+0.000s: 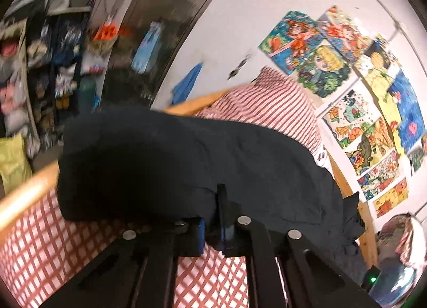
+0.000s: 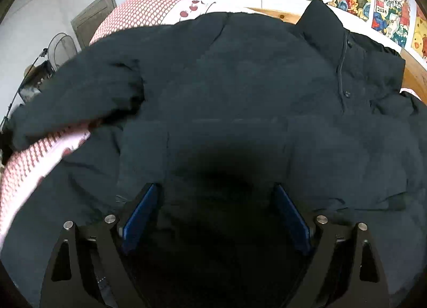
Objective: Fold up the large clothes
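A dark padded jacket (image 2: 226, 89) is lying spread across the bed (image 1: 53, 249), collar toward the wall. The left tongs (image 1: 213, 217) are pinching a fold of the jacket, lifting its sleeve end above the checked sheet, while the right tongs (image 2: 216, 217) are hovering wide apart over the body, gripping nothing. Judging from this, a sleeve or side fold is under way: the lifted part should be carried flat across the chest, with the free tongs pinning the body so the bulky fabric is not dragging.

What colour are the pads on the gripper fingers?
Blue pads on black fingers, best seen in the right wrist view.
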### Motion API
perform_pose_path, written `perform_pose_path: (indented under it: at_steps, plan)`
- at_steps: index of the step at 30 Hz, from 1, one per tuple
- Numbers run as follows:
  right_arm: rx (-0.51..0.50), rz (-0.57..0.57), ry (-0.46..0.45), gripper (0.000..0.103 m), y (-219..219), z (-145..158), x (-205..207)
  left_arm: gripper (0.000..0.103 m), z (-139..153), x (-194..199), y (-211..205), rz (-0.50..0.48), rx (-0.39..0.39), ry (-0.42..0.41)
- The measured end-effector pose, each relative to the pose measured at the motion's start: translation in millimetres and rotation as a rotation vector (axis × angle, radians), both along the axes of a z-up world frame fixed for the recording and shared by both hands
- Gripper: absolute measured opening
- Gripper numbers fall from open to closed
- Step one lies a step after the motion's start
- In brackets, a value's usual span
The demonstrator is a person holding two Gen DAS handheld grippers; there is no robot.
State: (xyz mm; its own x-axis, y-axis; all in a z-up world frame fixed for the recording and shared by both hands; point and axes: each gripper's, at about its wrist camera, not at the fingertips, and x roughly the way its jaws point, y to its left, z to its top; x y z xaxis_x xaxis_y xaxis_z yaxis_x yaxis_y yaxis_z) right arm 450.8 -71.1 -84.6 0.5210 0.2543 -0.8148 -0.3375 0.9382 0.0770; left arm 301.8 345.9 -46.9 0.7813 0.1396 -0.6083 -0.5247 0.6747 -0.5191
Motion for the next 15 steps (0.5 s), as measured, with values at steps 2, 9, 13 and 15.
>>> perform_pose_path:
  at_steps: [2, 9, 13, 15]
  plan:
    - [0.031, -0.004, 0.001, 0.086, -5, 3, -2, 0.006, 15, 1, -7, -0.018, 0.066, -0.023]
    - [0.182, -0.036, -0.052, 0.086, -48, 50, -31, 0.006, 102, 16, -50, -0.146, 0.299, -0.132]
    - [0.201, -0.073, -0.062, 0.086, -95, 68, -51, 0.006, 164, 37, -107, -0.327, 0.444, -0.175]
    - [0.203, -0.108, -0.076, 0.086, -122, 75, -59, 0.006, 186, 45, -143, -0.403, 0.530, -0.181]
